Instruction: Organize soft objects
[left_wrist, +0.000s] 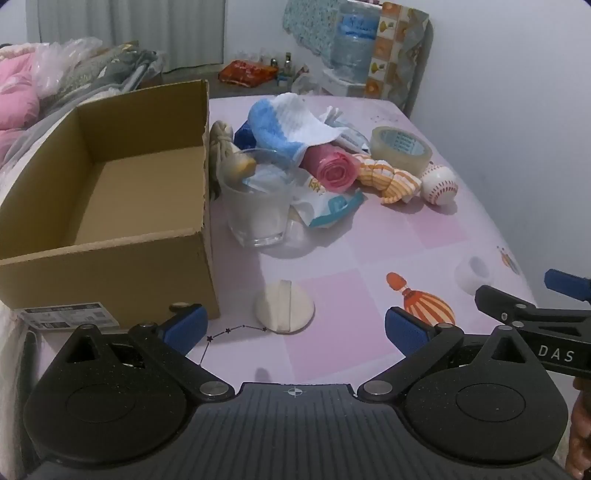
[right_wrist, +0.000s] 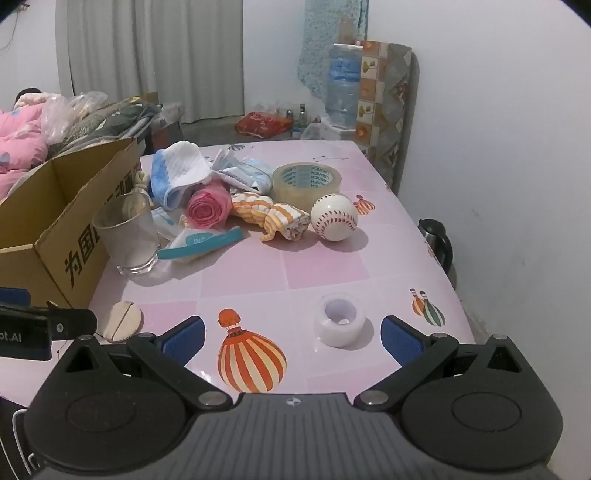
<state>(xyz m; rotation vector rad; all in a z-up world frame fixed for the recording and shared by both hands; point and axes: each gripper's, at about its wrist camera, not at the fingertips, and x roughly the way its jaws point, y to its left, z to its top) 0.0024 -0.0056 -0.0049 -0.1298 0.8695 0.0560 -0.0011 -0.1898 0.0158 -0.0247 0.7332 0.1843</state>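
Two grippers: both hover low over the near edge of the table, pointing down toward it.
Left gripper (left_wrist: 293, 326): the jaws stand wide apart and nothing is between them; a round white pad (left_wrist: 283, 308) lies on the table just ahead of the gap.
Right gripper (right_wrist: 291, 338): the jaws are also apart and hold nothing; a small white tape roll (right_wrist: 340, 320) lies on the table near the right finger.
Table (right_wrist: 325, 266): covered with a pink cloth with balloon pictures.
Cardboard box (left_wrist: 110, 206): it stands on the left side of the table, open at the top, and I see nothing inside.
Glass (left_wrist: 256, 205): just to the right of the box, upright, with some small things in it that I cannot tell.
Soft things: they lie in one pile in the middle of the table, far from both grippers: a blue and white towel (left_wrist: 284, 125) on top, a pink roll (left_wrist: 334, 170) under its edge, and an orange striped cloth (left_wrist: 388, 179) to the right.
Ball (left_wrist: 439, 184): white with red stitches, touching the right end of the striped cloth.
Big tape roll (left_wrist: 400, 149): behind the ball, on the far side of the pile.
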